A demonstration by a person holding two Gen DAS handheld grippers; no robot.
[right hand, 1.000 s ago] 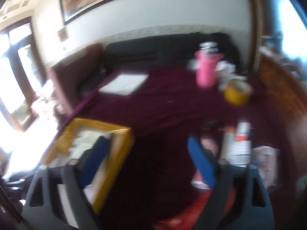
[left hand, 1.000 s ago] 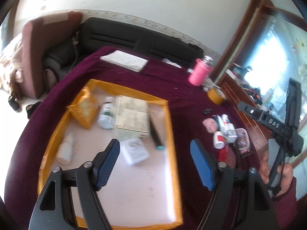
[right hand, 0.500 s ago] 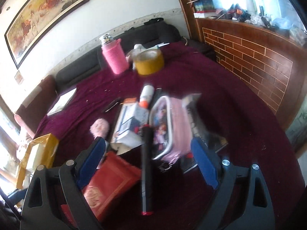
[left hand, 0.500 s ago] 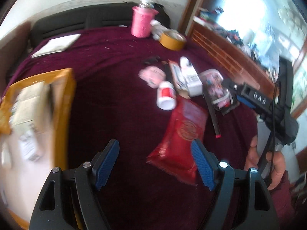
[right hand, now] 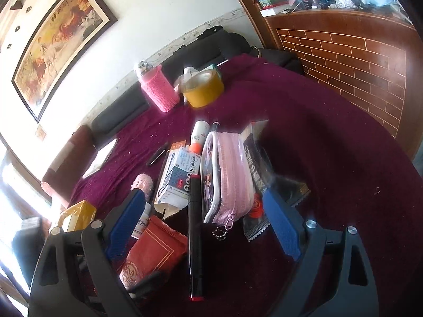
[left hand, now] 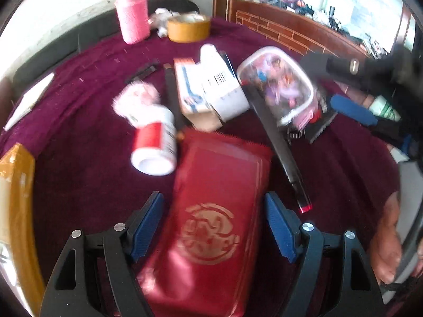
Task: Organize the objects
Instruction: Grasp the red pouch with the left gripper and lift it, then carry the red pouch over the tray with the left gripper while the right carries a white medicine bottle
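A red foil pouch with a gold emblem lies on the maroon cloth. My left gripper is open and straddles it, a blue pad on each side, neither pressing. Just beyond lie a white bottle with a red label, stacked medicine boxes, a clear pink pencil case and a black marker. My right gripper is open over the marker and the pencil case, holding nothing. The red pouch shows at its lower left.
A yellow tray stands at the left edge. At the back are a pink-sleeved bottle and a yellow tape roll. A brick-pattern counter borders the right side. A person's hand holds the right gripper's handle.
The left gripper swung from over the yellow tray across to the pile and sank around the red pouch. The right gripper swung right and down to the pencil case, then nearly stopped.
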